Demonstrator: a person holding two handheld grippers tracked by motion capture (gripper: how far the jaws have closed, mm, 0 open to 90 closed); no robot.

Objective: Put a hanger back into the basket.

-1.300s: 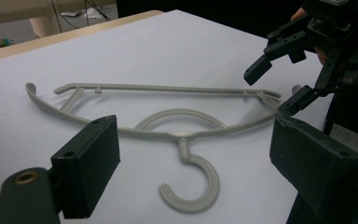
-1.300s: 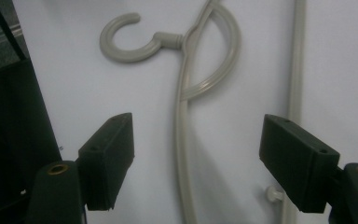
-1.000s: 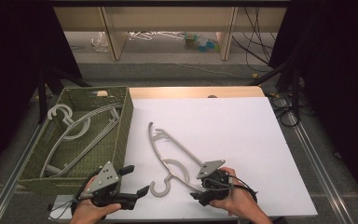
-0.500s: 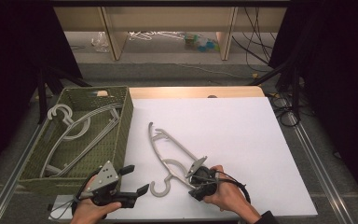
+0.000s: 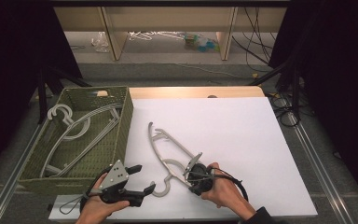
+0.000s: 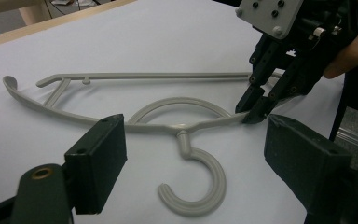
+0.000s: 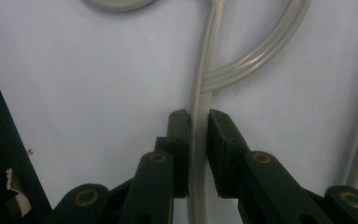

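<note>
Hanger (image 5: 168, 151), grey plastic, is laid flat on the white table (image 5: 242, 135) at lower centre of the high view, hook end toward the bottom edge, shoulders running up and left. It is judged to be the piece in hand, probably bound for the green basket (image 5: 121, 126) at the left of the frame, where 2 or more like hangers (image 5: 74, 133) are already stacked on a slant.

Right gripper (image 5: 193, 170): its jaws have just been closing and are now clamped on 1 shoulder arm of the hanger, just beside the point where the inner loop branches off. In the right gripper view the thin bar (image 7: 198, 140) is seen pinched between the 2 pads, both touching it. The grip is taken on a straight run of the bar, presumably because a flat, narrow section is held more squarely than the curve.

Left gripper (image 5: 137, 179): held low at the bottom left of the high view, jaws standing wide apart with nothing between the pads. In the left gripper view the hook (image 6: 196, 186) and neck are framed between the open jaws but are well short of them; no contact is made. This is read as a waiting or supporting stance, kept ready for the hook end should the hanger swing when lifted by 1 arm.

Hanger not yet raised; it is seen resting on the sheet along its length.
</note>
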